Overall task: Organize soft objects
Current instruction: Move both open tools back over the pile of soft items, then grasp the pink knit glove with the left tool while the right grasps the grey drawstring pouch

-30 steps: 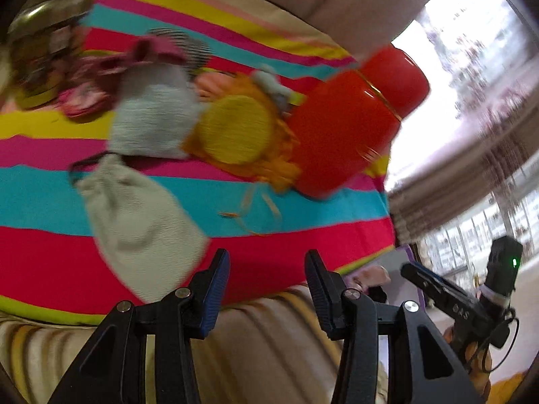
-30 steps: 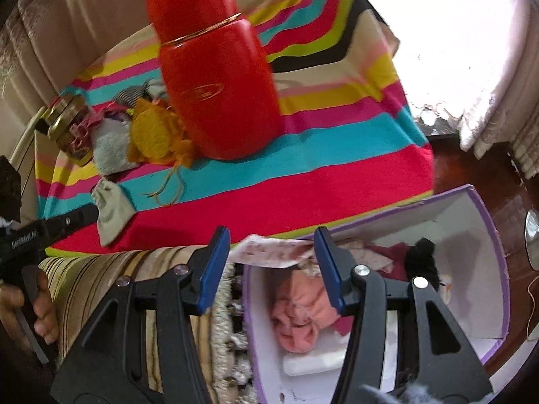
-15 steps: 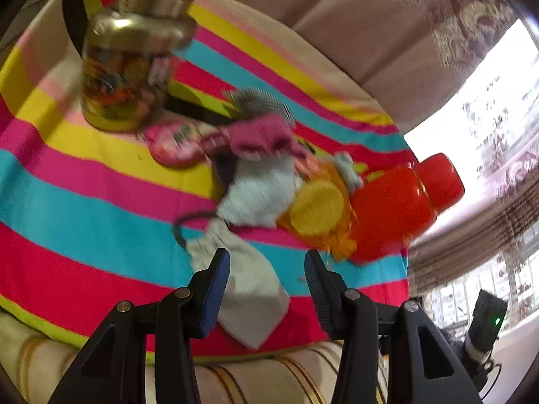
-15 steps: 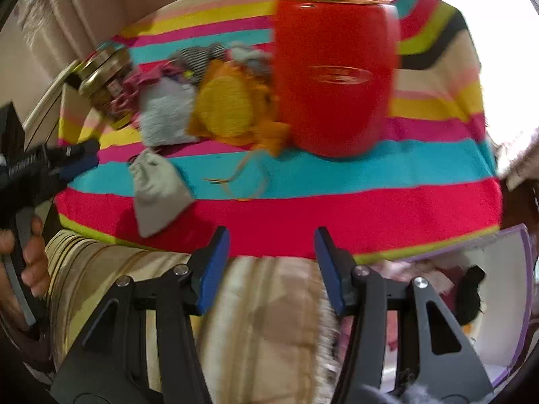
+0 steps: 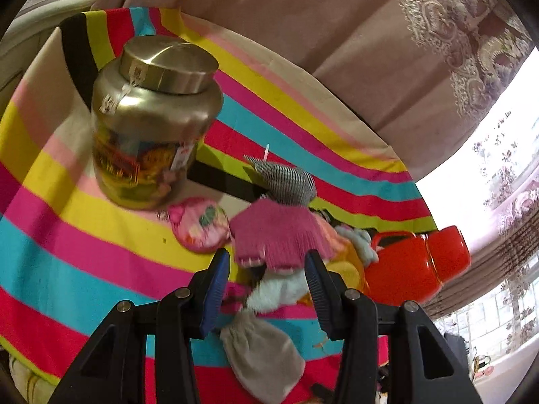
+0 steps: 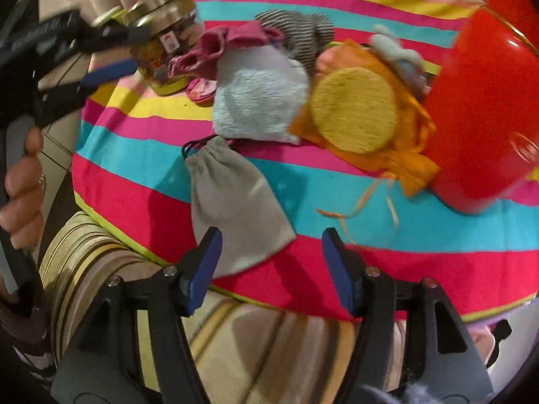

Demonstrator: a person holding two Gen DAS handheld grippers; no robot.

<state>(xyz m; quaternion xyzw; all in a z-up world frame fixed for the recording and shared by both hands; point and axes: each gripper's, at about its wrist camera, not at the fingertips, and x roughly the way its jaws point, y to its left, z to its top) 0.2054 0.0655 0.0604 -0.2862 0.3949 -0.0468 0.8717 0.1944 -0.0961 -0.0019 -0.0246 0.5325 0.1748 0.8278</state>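
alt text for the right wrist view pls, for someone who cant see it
The right gripper, open and empty, hovers over a grey drawstring pouch on a striped cloth. Behind lie a pale blue plush pouch, a yellow-and-orange pouch and a red canister.

The right hand-held gripper (image 6: 271, 262) points steeply down, its jaws apart and just widened, nothing between them. The left hand-held gripper (image 5: 266, 289) tilts downward, jaws apart and empty, gripped by a bare hand (image 6: 23, 188).
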